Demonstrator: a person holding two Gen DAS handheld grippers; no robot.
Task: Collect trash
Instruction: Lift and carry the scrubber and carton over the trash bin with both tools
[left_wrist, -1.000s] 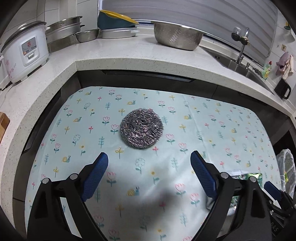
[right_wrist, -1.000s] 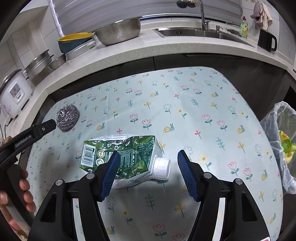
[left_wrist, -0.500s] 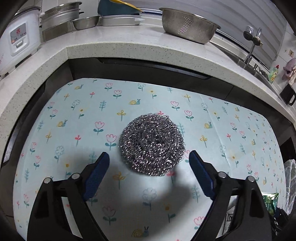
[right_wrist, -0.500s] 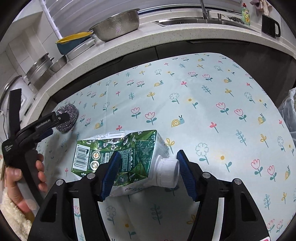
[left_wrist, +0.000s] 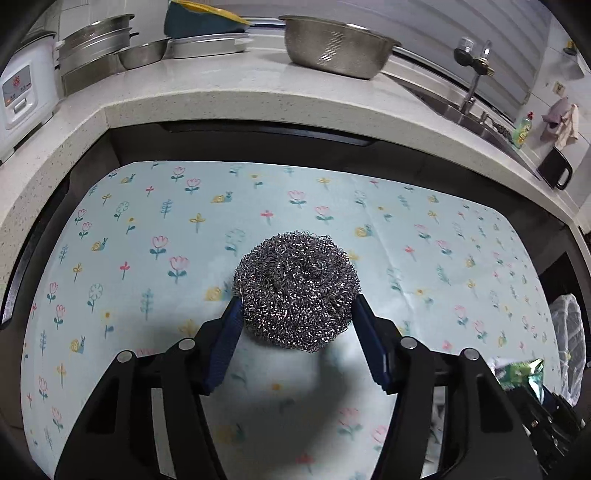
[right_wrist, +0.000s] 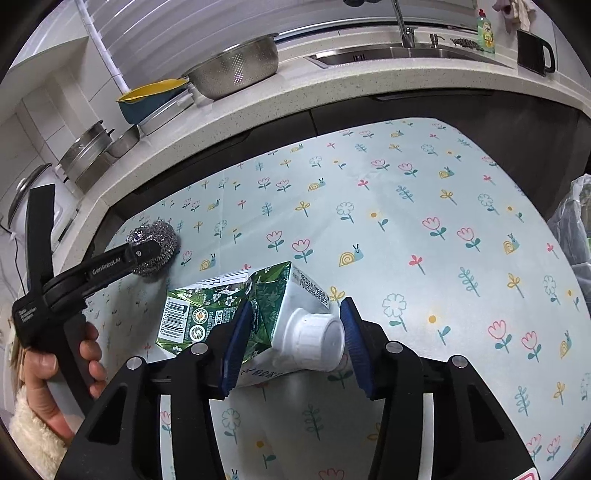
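A steel-wool scourer (left_wrist: 295, 291) lies on the flowered tablecloth (left_wrist: 147, 229). My left gripper (left_wrist: 297, 310) is shut on it, both blue pads pressed to its sides. The scourer and left gripper also show in the right wrist view (right_wrist: 153, 245). A crushed green-and-white carton (right_wrist: 240, 314) with a white cap (right_wrist: 319, 339) lies on the cloth. My right gripper (right_wrist: 295, 321) has closed on the carton's cap end, both pads touching it.
A trash bag (right_wrist: 576, 229) hangs off the table's right edge. A stone counter (left_wrist: 240, 92) runs behind with a steel colander (left_wrist: 332, 44), stacked pans (left_wrist: 103, 44), a rice cooker (left_wrist: 22, 92) and a sink (right_wrist: 406, 51).
My left gripper moved forward onto the scourer and closed on it. My right gripper moved forward over the carton and closed on its cap end.
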